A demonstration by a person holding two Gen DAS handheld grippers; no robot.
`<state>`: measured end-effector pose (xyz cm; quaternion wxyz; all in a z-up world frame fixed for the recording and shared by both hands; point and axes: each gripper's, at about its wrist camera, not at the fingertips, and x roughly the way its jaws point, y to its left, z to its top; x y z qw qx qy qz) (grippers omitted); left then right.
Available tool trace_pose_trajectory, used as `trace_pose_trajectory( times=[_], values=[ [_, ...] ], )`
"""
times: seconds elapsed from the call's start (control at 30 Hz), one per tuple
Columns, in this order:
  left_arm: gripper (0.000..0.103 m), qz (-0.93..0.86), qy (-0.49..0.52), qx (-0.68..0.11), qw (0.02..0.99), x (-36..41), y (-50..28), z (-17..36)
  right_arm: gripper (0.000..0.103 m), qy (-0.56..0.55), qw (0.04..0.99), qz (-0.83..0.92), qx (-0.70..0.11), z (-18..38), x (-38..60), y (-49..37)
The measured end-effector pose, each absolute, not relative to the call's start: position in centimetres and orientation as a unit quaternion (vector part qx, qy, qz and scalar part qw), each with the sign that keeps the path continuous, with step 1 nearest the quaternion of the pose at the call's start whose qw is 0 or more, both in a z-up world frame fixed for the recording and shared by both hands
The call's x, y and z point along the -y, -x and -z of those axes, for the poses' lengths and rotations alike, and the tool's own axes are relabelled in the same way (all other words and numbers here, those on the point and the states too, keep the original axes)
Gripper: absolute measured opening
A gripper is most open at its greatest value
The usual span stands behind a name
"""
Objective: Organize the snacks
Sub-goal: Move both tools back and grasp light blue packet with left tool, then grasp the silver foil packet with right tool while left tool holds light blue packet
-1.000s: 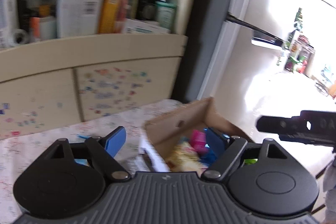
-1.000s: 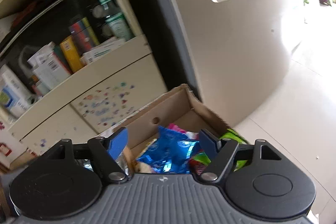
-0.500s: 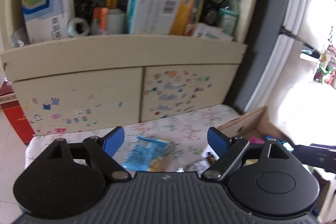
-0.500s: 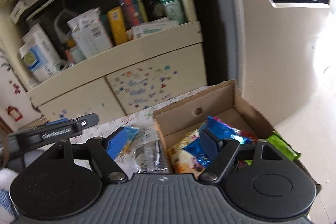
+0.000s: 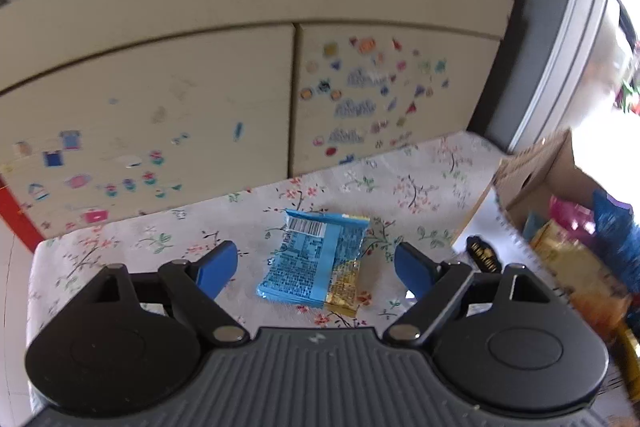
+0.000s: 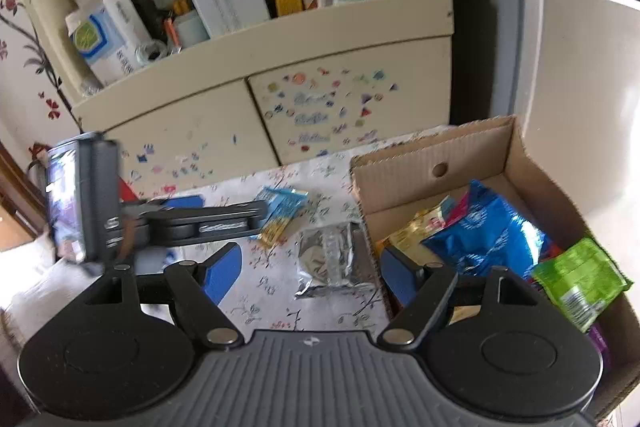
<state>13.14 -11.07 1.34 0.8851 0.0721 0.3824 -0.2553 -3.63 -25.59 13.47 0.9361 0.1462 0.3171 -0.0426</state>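
While both tools stand wide and hold nothing, snacks wait on the surface.
Left tool (image 5: 316, 269) hovers over a blue packet (image 5: 316, 261) on the floral surface (image 5: 120, 247); right tool (image 6: 310, 273) frames a silver packet (image 6: 332, 259) beside the cardboard box (image 6: 404, 155) of snacks.
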Motion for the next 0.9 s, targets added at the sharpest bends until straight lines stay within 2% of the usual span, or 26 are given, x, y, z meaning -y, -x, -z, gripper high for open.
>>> trace_pose_trajectory(
  times=[0.5, 0.6, 0.73, 0.9],
  values=[
    [0.084, 0.281, -0.095, -0.402, 0.866, 13.8, -16.2, 3.3, 0.082, -0.138, 0.925, 0.02, -0.355, -11.4, 24.0, 0.8],
    [0.079, 0.278, -0.104, -0.397, 0.868, 14.2, -16.3, 3.7, 0.082, -0.127, 0.926, 0.016, -0.355, -10.9, 23.5, 0.2],
    [0.054, 0.28, -0.101, -0.391, 0.871, 13.8, -16.4, 3.5, 0.082, -0.094, 0.929, 0.028, -0.356, -10.0, 22.7, -0.5],
    [0.05, 0.255, -0.092, -0.397, 0.877, 12.0, -16.4, 3.3, 0.078, -0.04, 0.933, 0.046, -0.354, -9.0, 21.5, -1.3]
  ],
)
